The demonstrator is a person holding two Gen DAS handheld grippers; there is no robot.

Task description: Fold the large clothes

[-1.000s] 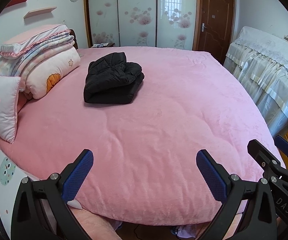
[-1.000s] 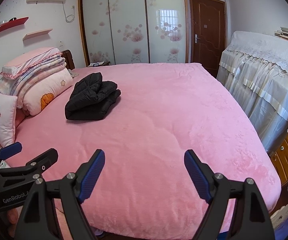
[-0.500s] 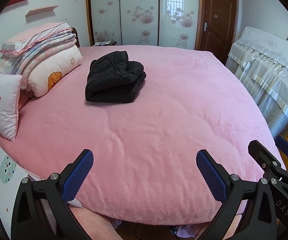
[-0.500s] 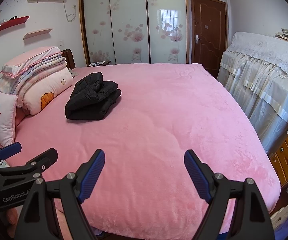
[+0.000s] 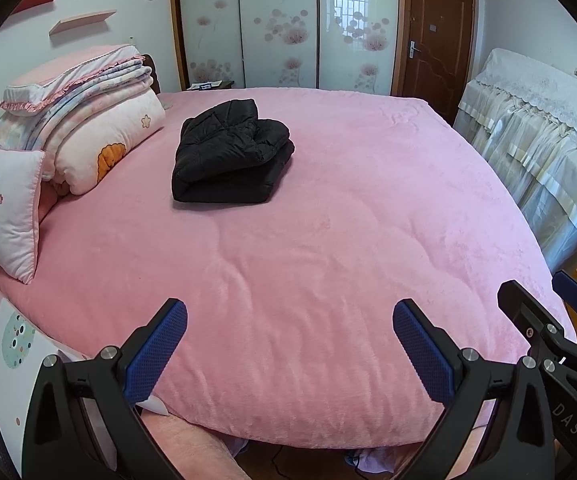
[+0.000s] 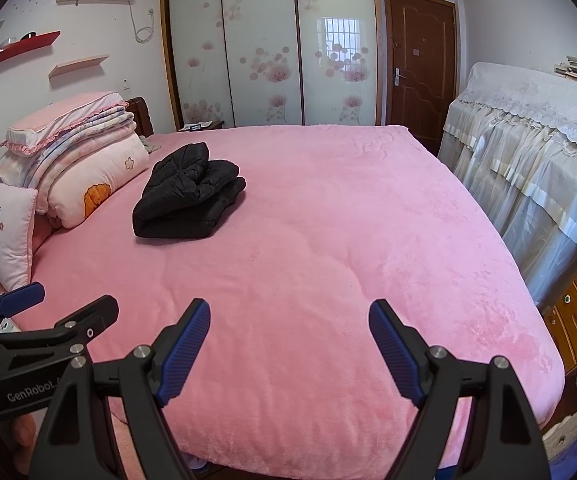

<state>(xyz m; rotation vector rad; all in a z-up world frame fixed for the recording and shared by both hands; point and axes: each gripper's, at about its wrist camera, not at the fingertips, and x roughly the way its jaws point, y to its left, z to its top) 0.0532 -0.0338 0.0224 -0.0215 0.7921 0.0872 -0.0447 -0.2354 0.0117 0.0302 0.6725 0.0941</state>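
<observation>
Folded jacket (image 5: 230,154) far beyond open claws (image 5: 288,344)

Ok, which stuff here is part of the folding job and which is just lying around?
Job:
jacket, black, folded on the bed
left gripper, open, empty
right gripper, open, empty

Lying about:
quilts, stacked
pillow
door
wardrobe

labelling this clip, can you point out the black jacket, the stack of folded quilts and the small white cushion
black jacket (image 5: 228,156): left wrist view, on its puffy top layer.
stack of folded quilts (image 5: 88,112): left wrist view, on the side of the folded layers.
small white cushion (image 6: 6,232): right wrist view, on its printed front face.
</observation>
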